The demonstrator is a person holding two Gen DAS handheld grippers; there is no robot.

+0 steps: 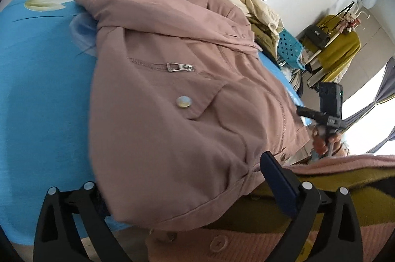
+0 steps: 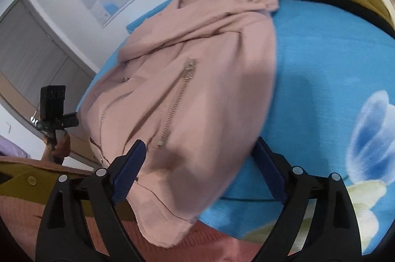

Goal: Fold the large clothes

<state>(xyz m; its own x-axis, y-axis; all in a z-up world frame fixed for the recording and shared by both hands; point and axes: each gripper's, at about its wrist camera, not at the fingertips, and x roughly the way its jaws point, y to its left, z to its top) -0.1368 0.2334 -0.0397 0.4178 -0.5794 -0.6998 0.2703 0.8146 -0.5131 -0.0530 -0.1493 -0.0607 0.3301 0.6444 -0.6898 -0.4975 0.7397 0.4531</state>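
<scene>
Dusty-pink zippered fabric jacket (image 1: 187,99) lies partly folded on the blue floral bedsheet (image 1: 37,89); final folds remain. Left gripper (image 1: 177,190) and right gripper (image 2: 197,158): fingers spread wide, straddling the hem, gripping nothing.

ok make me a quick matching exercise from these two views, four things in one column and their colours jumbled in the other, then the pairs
Things:
1. jacket
2. bed sheet
3. basket
4. garment on the rack

Colours:
A. turquoise with holes
B. mustard yellow
C. dusty pink
D. bright blue with flower print

Pairs: 1-C, 2-D, 3-A, 4-B
</scene>
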